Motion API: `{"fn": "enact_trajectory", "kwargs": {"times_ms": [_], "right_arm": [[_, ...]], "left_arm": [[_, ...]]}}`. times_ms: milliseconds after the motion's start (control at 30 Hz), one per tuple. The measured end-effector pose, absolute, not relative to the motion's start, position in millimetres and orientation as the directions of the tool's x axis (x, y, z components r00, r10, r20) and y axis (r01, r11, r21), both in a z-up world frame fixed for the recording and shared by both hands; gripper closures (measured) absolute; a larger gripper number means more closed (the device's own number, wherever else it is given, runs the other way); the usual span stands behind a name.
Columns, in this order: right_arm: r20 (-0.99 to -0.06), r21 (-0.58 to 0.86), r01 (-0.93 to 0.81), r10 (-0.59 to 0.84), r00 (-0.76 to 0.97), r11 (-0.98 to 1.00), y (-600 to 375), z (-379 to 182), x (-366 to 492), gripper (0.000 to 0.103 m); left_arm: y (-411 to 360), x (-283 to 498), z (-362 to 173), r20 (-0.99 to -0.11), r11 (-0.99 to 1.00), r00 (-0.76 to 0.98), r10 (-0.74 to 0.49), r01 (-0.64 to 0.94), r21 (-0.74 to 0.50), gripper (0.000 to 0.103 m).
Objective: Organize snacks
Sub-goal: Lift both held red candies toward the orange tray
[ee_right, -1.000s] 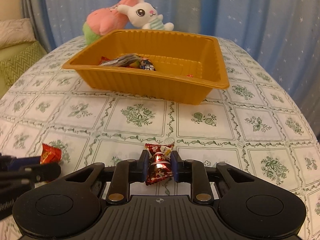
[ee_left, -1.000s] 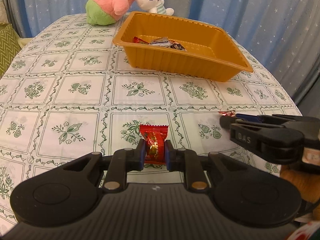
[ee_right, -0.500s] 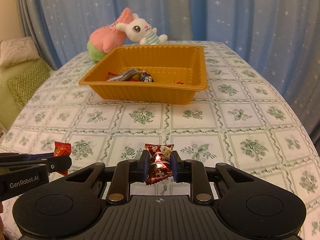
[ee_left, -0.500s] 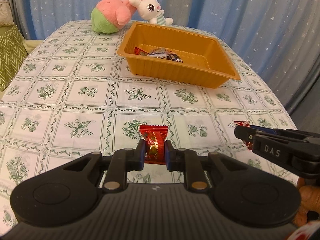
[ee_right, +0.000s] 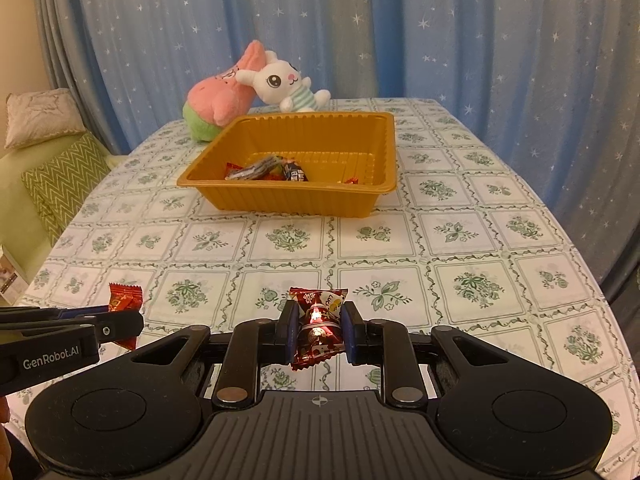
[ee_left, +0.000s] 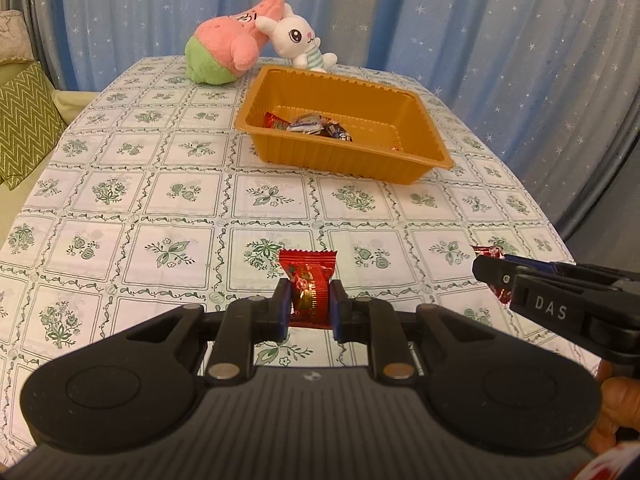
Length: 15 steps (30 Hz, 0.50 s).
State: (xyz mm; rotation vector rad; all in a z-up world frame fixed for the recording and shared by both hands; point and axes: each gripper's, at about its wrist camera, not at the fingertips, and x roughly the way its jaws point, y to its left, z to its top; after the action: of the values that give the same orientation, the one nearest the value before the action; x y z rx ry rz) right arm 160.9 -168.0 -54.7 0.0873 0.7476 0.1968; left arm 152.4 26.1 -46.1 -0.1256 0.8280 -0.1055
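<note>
- the left gripper (ee_left: 307,306) has its fingers (ee_left: 281,308) pressed on both sides of a red candy (ee_left: 308,282), which stands upright between them above the worktop (ee_left: 120,208).
- the right gripper (ee_right: 318,332) has its fingers (ee_right: 289,332) clamped on a shiny dark-red candy (ee_right: 318,326), tilted a little, its crimped top poking out past the fingertips.
- straight ahead of both pairs of fingers, well apart from them, an orange tray (ee_left: 424,124) sits on the worktop with a few wrapped snacks (ee_left: 310,124) lying in its left part.
- beyond the tray, at the far edge, a pink and green plush (ee_right: 218,100) leans against a white bunny plush (ee_right: 286,84).
- in each wrist view the other gripper shows at the side, level with the fingers.
- a blue star curtain (ee_right: 440,32) hangs behind.
</note>
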Motion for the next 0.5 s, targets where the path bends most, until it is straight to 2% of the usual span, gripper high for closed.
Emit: {"fn": "enact_trajectory", "kwargs": {"times_ms": [500], "right_arm": [[-0.658,0.158,-0.143,0.212,0.722,0.977,-175.3,-39.8,150.1,0.080]], "left_arm": [[17.2,143.1,-33.6,-0.716,0.987,0.681,-0.151,0.065,-0.146,0.086]]}}
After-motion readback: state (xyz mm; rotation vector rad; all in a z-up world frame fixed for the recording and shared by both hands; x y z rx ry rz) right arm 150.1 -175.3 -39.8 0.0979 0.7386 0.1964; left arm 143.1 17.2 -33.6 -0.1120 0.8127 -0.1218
